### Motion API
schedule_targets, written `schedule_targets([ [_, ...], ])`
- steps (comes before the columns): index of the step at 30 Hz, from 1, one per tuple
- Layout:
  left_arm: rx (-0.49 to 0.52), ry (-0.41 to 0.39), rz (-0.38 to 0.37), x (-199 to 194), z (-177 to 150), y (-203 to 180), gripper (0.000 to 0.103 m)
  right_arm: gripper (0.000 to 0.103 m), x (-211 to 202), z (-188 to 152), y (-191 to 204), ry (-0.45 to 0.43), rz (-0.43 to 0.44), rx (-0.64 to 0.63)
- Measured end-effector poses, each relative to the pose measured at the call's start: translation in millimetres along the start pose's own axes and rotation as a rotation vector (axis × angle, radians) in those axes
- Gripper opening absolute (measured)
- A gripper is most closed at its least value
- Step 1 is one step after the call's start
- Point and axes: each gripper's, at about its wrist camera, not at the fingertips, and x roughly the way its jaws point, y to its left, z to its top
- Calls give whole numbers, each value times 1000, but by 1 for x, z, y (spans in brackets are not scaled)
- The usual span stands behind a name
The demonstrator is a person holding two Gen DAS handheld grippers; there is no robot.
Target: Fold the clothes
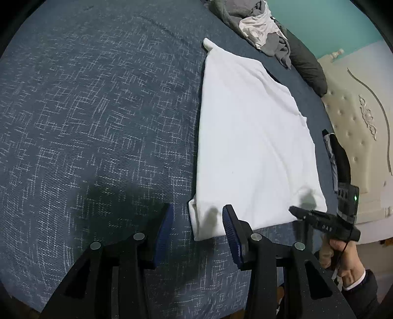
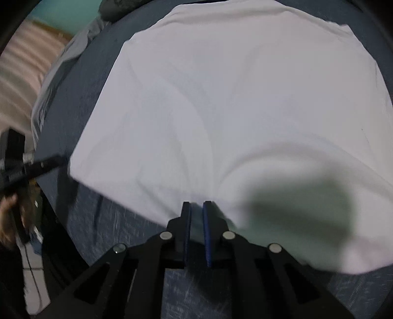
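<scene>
White garment (image 1: 253, 147) lies flat on the blue bed (image 1: 98, 122), folded into a long shape whose axis runs from the near edge away toward the pile of clothes (image 1: 258, 27). Left tongs (image 1: 199, 220) hover spread apart over its near corner; right tongs (image 2: 196, 213) are pinched on its near hem.

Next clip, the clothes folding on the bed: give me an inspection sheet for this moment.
Surface: bed cover, dark blue with white flecks.
Job's things: white garment lies flat, partly folded.
Clutter: heap of grey and pale clothes at the far edge; dark pillow beside it.
Grippers: left gripper open over the garment's near corner; right gripper shut on the garment's near edge.
Cables: thin black cable at the hand holding the right gripper.
Surroundings: cream tufted headboard, teal wall.
</scene>
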Motion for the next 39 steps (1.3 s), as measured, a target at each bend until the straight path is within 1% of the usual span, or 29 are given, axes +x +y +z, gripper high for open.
schedule_targets([
  [2,-7,-2,-2,0,0,1,46,9,-5,0,0,-5,1,8],
  [4,-12,-5,-4,1,0,2,47,9,-14,4,2,-38,7,17],
  [6,-15,-2,3,5,-1,2,49,9,-19,9,5,-66,0,15],
  [7,-17,1,8,6,-2,3,51,9,-18,11,5,-66,-3,19],
  [11,-35,7,6,13,-1,2,51,9,7,13,-1,-9,-10,52],
  [15,-55,27,-12,22,1,2,52,9,10,7,-3,-8,20,49],
  [17,-48,39,-10,26,0,1,52,9,1,5,-9,-17,52,75],
  [20,-27,43,-6,28,0,-3,50,9,-26,3,-23,-93,96,107],
  [24,-23,51,-30,25,-4,-5,50,9,-55,-1,-50,-151,107,174],
  [27,4,53,-22,24,-9,-7,50,9,-66,-6,-68,-177,102,221],
  [28,17,56,-11,23,-12,-8,49,9,-68,-8,-73,-182,104,237],
  [29,30,58,-1,24,-14,-10,39,9,-68,-10,-77,-186,108,250],
  [30,44,60,9,25,-15,-12,32,9,-69,-11,-80,-190,111,263],
  [31,56,59,19,25,-15,-14,15,9,-69,-12,-82,-192,112,270],
  [32,67,58,30,24,-15,-16,8,9,-69,-12,-82,-193,111,271],
  [33,79,56,40,22,-15,-18,8,9,-69,-12,-82,-193,110,271],
  [35,101,53,62,20,-15,-22,4,9,-71,-12,-83,-190,109,267],
  [39,147,46,104,16,-14,-29,4,9,-72,-12,-84,-183,104,257],
])
